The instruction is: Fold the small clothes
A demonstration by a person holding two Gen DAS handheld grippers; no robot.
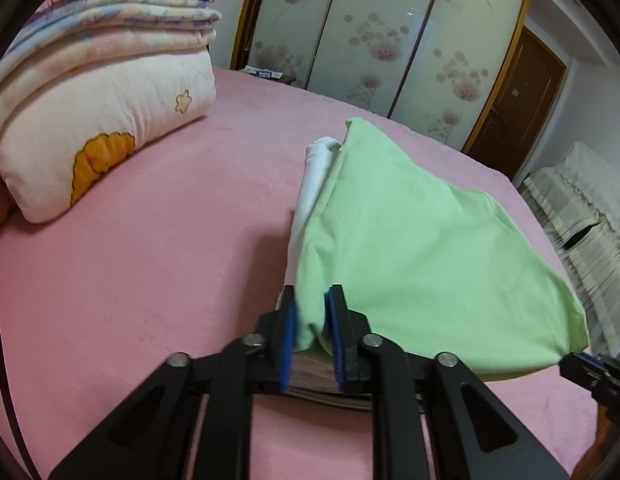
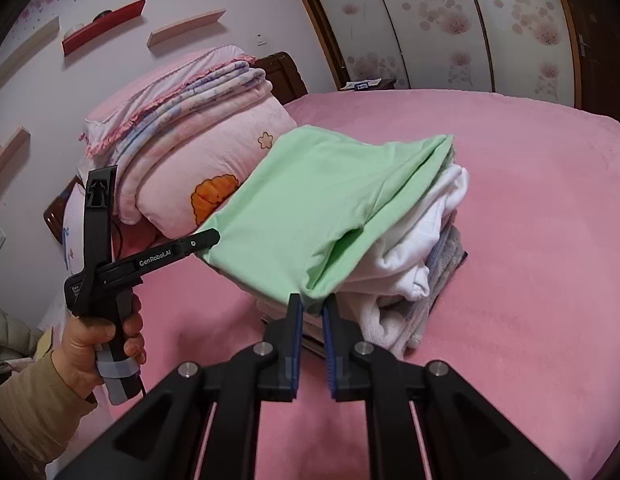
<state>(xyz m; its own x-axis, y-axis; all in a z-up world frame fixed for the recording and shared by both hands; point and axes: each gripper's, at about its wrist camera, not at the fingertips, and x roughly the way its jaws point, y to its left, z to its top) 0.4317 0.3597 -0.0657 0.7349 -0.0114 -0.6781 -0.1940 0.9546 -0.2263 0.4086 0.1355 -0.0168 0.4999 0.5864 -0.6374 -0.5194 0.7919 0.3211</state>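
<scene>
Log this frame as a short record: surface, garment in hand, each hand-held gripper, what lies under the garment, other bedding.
surface: pink bed cover
garment: green cloth, lifted along its near edge
left hand-held gripper: shut on a near corner of the green cloth
right hand-held gripper: shut on the other near corner
underneath: pile of folded clothes, white and grey
other bedding: stacked blankets at the far side of the bed

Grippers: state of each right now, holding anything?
Left gripper: closed on a near corner of the green garment.
Right gripper: closed on the green garment's other near corner.
</scene>
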